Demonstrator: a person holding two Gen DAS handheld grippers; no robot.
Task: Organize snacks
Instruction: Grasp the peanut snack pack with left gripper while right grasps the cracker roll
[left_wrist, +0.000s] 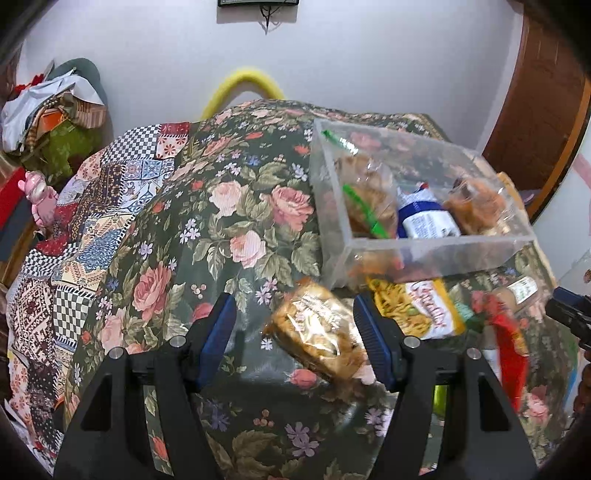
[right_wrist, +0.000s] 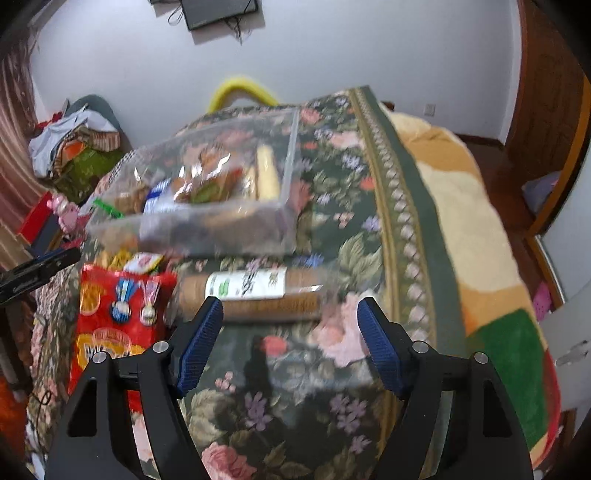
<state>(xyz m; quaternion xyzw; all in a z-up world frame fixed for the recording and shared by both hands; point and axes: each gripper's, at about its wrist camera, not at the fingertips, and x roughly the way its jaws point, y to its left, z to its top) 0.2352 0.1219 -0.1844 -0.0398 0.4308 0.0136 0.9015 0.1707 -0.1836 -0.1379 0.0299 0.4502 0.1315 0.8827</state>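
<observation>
While both of my grippers hang over the floral bedspread (left_wrist: 229, 206), stock stands thus. Left gripper (left_wrist: 295, 332): jaws spread, gripping nothing; a clear packet of brown biscuits (left_wrist: 317, 332) lies on the cloth between the fingers, nearer the right-hand one; contact cannot be told. Right gripper (right_wrist: 290, 339): jaws spread, empty; a brown tube with a white label (right_wrist: 251, 291) lies crosswise on the cloth just beyond its tips. Clear plastic box (left_wrist: 432, 243): several wrapped snacks inside. Loose beside the box: one yellow noodle packet (left_wrist: 417, 306), one red snack bag (right_wrist: 118, 317).
</observation>
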